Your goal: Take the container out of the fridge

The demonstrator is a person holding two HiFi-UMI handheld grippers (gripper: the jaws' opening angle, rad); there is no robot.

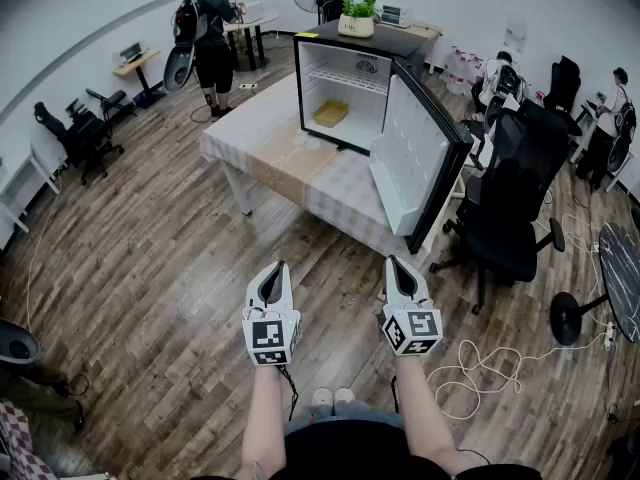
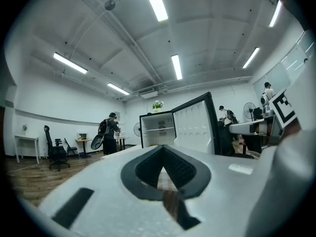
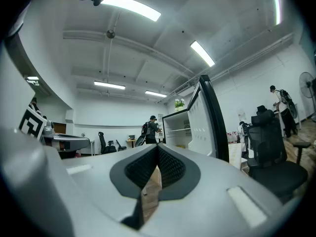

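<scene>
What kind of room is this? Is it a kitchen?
Probably not a kitchen. It looks like an office or lab workroom. There is a black office chair, a desk by the wall, and the small fridge just sits, door open, on a table in the middle of the room.

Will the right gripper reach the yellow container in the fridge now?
Probably not yet: the right gripper hangs over the floor, far from the container. The fridge door is open, so nothing blocks it.

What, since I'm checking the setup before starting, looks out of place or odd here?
Nothing spilled or damaged. The small black fridge stands wide open with the shallow yellow container inside, and a white cable lies looped loose on the wooden floor.
</scene>
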